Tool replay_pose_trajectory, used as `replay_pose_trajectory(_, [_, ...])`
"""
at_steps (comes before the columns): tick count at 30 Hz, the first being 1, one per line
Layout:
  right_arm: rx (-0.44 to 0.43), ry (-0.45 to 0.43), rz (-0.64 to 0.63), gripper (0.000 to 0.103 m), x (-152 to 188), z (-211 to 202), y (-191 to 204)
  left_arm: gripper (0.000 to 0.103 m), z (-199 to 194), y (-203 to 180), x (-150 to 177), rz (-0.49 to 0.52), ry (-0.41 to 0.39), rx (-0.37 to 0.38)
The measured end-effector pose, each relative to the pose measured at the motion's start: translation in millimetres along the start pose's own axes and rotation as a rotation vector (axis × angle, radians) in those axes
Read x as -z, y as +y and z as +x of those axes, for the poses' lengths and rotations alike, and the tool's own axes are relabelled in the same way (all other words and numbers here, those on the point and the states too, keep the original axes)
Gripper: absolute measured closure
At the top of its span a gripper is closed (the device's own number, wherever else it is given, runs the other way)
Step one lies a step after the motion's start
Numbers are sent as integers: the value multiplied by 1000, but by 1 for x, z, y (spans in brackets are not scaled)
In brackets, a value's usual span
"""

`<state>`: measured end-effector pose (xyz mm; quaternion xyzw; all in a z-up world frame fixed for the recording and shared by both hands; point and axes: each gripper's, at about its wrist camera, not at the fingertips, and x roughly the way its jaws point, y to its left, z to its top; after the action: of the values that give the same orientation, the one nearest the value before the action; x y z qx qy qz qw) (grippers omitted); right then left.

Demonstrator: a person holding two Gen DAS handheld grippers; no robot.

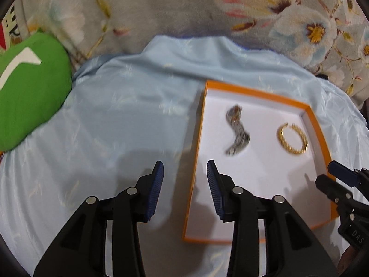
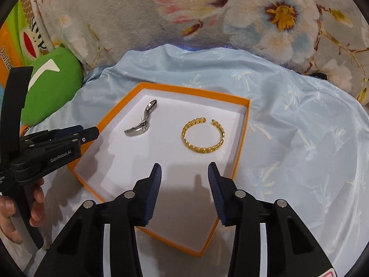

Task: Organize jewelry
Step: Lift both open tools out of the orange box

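An orange-rimmed box (image 1: 258, 91) with a white floor lies on light blue cloth; it also shows in the right wrist view (image 2: 198, 92). Inside it lie a silver bracelet (image 1: 237, 130) (image 2: 143, 123) and a gold twisted open bangle (image 1: 292, 141) (image 2: 203, 135), apart from each other. My left gripper (image 1: 185, 166) is open and empty, hovering over the box's left edge. My right gripper (image 2: 184, 168) is open and empty above the box's near part, short of the gold bangle. Each gripper shows in the other's view: the right (image 1: 341, 177) and the left (image 2: 69, 136).
The light blue satin cloth (image 1: 126, 115) (image 2: 299, 138) covers the work surface. A green cushion (image 1: 30, 87) (image 2: 53, 87) sits at the left. A floral blanket (image 1: 184, 7) (image 2: 207, 11) lies behind. A hand (image 2: 20, 205) holds the left gripper's handle.
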<state>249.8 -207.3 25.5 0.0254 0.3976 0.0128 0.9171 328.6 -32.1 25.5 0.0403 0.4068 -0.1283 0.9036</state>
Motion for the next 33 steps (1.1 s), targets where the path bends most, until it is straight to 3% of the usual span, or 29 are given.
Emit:
replay_pose_trajectory(6, [27,38,7,87,16,9,-4,66,-2,-8,26,8,40,30])
replay_pose_trajectory(11, [62,36,10,89,19,6,-13,66,-7,-21,37,20,52,60])
replay_pose_trajectory(16, [65,40,30,89,20,4,-22,66,-8,-35,44,56,52,43])
replay_pose_trajectory(23, [29,-24,57,83,30,-35,-19,65,-16,-24,44,-3,47,28])
replay_pose_trajectory(26, [5,-31,52,80,51,-61,-14,61,-37,-12,48,-50,19,44])
replay_pose_trajectory(29, [-30,-27,58,71,79,-81,-10,45,-68,-3,61,-73,-27,41])
replay_pose_trajectory(33, [-29,-8,46,70,122,-102,4,43,-105,2,90,-60,-62,8])
